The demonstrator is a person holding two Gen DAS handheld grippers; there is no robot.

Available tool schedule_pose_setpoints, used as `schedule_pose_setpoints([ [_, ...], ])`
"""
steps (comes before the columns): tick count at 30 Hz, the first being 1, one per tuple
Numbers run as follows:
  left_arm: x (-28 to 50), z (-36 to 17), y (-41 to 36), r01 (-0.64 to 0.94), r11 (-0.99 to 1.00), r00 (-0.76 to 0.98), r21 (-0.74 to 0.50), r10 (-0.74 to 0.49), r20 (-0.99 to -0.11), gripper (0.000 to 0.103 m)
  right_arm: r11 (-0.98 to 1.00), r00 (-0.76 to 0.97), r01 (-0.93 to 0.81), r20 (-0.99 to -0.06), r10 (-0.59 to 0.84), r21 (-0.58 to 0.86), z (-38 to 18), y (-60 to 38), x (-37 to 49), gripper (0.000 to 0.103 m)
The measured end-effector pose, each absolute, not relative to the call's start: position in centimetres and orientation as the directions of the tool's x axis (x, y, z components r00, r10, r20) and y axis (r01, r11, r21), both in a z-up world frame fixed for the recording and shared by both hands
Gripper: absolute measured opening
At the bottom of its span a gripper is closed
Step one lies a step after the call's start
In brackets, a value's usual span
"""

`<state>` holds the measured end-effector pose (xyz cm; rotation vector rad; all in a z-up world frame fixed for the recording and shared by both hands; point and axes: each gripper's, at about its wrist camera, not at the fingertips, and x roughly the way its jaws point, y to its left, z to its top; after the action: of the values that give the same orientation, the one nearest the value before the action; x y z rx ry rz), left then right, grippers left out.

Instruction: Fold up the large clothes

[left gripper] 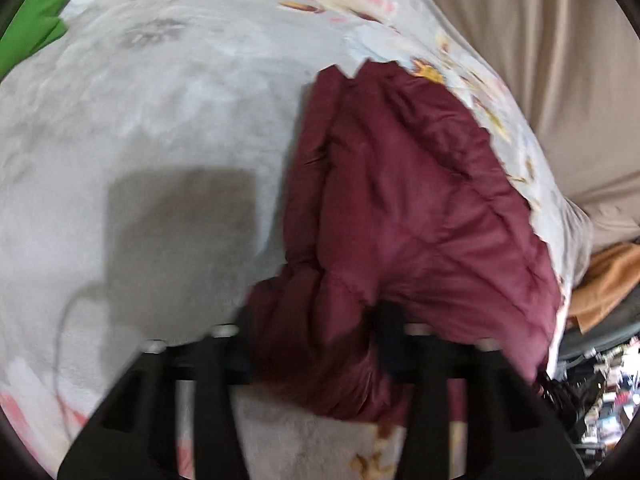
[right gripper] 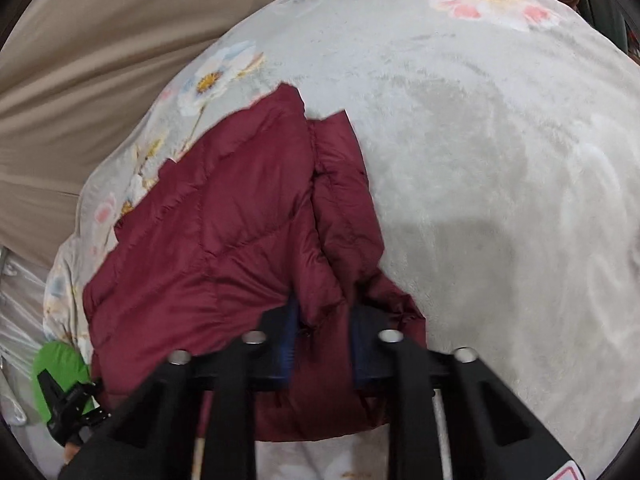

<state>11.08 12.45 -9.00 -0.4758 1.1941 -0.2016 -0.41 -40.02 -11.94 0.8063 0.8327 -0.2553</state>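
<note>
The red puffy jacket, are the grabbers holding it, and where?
Yes. Both grippers pinch the maroon jacket at its near edge: the right gripper on a fold by the middle seam, the left gripper on a bunched corner.

The maroon jacket (right gripper: 224, 232) is a quilted, puffy cloth with a soft satin sheen, stitched in lines and creased where it bunches. Beneath it the grey floral blanket (right gripper: 500, 168) reads as plush fleece, matt and fuzzy with a brushed nap, while the beige curtain (left gripper: 560, 80) behind is a smooth woven cloth hanging in folds. Each hand-held gripper (right gripper: 322, 320) looks like matt black plastic, studded with shiny metal bolt heads (right gripper: 390, 336).
</note>
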Motion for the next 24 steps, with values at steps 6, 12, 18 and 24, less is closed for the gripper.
schedule_pose_setpoints([
  [6, 6.1, -6.0, 14.0, -0.024, 0.907, 0.308, -0.421, -0.394, -0.866, 0.017, 0.713, 0.665, 0.448, -0.734, 0.138, 0.539, -8.6, -38.6, -4.7, 0.005],
  [12, -2.2, -9.1, 16.9, -0.087, 0.92, 0.163, -0.381, -0.364, -0.917, 0.022, 0.702, 0.533, 0.502, -0.82, 0.208, 0.504, -11.8, -35.6, -12.7, 0.009],
  [18, -2.7, -4.7, 19.0, -0.171, 0.89, 0.354, -0.424, -0.346, -0.869, 0.032, 0.665, 0.581, 0.548, -0.803, 0.135, 0.508, -10.2, -36.3, -14.8, 0.027],
  [24, 1.2, -1.3, 16.4, -0.057, 0.897, 0.436, -0.439, -0.373, -0.819, 0.046, 0.748, 0.685, 0.395, -0.713, 0.147, 0.533, -5.4, -36.4, -9.0, 0.021],
])
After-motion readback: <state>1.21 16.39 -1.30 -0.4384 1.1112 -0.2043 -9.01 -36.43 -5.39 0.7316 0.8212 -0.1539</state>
